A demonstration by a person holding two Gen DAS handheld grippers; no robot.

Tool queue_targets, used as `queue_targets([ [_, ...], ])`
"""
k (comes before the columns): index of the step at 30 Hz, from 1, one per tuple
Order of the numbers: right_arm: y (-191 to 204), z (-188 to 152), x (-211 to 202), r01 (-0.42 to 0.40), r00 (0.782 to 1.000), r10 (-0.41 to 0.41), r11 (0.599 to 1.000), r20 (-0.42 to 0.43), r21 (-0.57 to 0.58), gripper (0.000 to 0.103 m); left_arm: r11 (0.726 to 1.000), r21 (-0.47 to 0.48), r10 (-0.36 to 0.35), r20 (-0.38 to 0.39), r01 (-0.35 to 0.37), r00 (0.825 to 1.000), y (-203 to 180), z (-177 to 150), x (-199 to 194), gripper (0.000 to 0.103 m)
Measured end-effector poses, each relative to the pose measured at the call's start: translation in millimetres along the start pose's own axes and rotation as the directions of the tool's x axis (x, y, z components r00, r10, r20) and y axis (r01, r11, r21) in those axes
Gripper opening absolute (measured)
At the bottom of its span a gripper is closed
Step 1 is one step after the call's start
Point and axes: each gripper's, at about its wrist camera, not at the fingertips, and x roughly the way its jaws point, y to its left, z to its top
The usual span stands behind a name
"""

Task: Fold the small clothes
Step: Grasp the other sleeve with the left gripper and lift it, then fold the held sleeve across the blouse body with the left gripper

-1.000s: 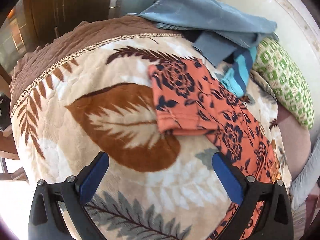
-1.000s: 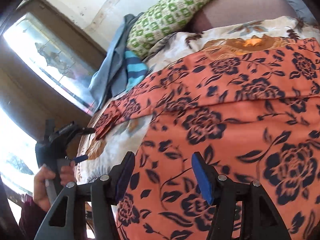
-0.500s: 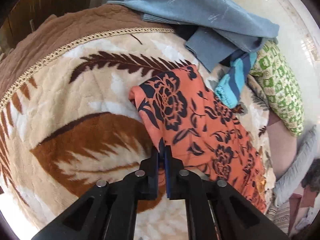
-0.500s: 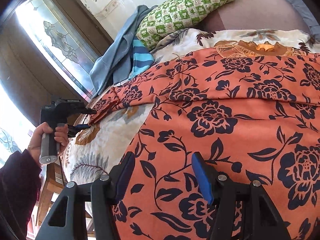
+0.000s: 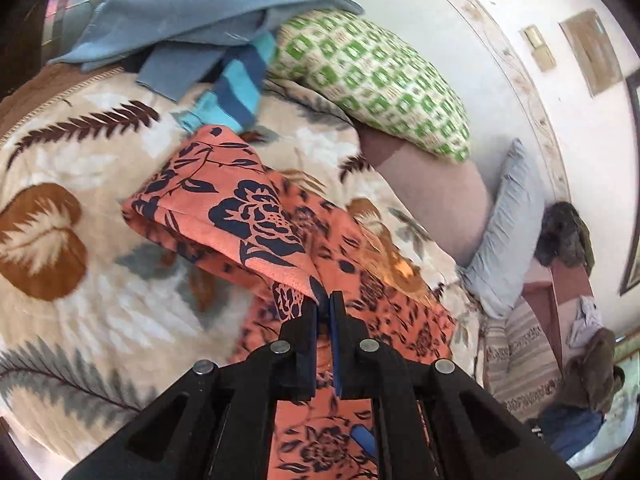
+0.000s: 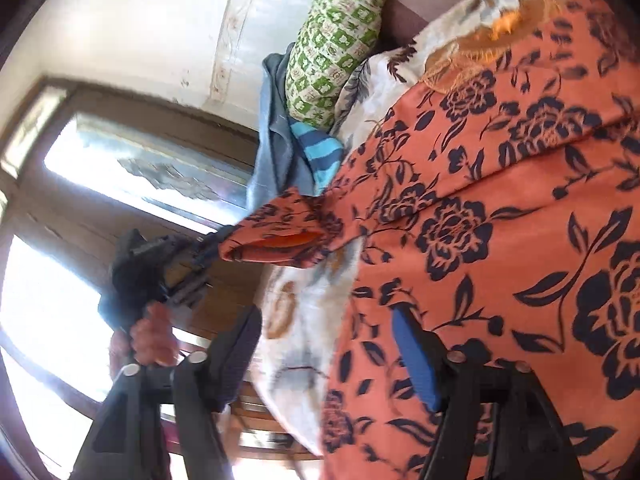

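An orange garment with dark navy flowers (image 5: pixel 256 216) lies on a leaf-patterned blanket (image 5: pixel 60 184). My left gripper (image 5: pixel 324 304) is shut on the hem of its sleeve and holds the sleeve lifted off the blanket. From the right wrist view the lifted sleeve (image 6: pixel 280 236) hangs from the left gripper (image 6: pixel 208 244) at the left. My right gripper (image 6: pixel 324 340) is open, low over the garment's body (image 6: pixel 500 240) near its left edge, holding nothing.
A green-and-white patterned pillow (image 5: pixel 372 80) lies at the back by the wall. A pile of grey-blue cloth (image 5: pixel 192 12) and a blue striped piece (image 5: pixel 236 88) sit behind the garment. A grey pillow (image 5: pixel 504 232) and more clothes lie at the right.
My left gripper closed on the sleeve hem, then lifted it and carried it over toward the garment's body. My right gripper stayed open over the garment.
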Motion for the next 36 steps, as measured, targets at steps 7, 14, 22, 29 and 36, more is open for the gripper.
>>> queue_targets([
  [7, -48.9, 27.9, -25.0, -0.21, 0.977, 0.201, 0.891, 0.064, 0.402, 0.091, 0.994, 0.006, -0.107, -0.144, 0.109, 0.984, -64.6, -64.7, 68.1, 0.005],
  [14, -98.6, 34.0, -51.3, -0.263, 0.964, 0.177, 0.756, 0.199, 0.599, 0.088, 0.991, 0.072, -0.093, -0.202, 0.11, 0.975, -89.6, -112.0, 89.1, 0.005],
  [22, -70.8, 90.0, -99.1, 0.097, 0.972, -0.164, 0.933, 0.17, 0.346, 0.007, 0.979, 0.18, -0.038, -0.284, 0.092, 0.958, -95.6, -128.1, 103.7, 0.005],
  [29, -44.6, 112.1, -127.1, 0.346, 0.899, -0.368, 0.929, 0.238, 0.13, 0.006, 0.918, 0.371, 0.238, -0.229, -0.141, 0.944, -78.2, -131.8, 93.7, 0.043],
  [36, -18.4, 170.1, -181.8, 0.49, 0.776, -0.468, 0.869, 0.423, 0.064, 0.006, 0.874, 0.361, 0.372, -0.068, -0.325, 0.926, -52.2, -74.2, 76.9, 0.043],
])
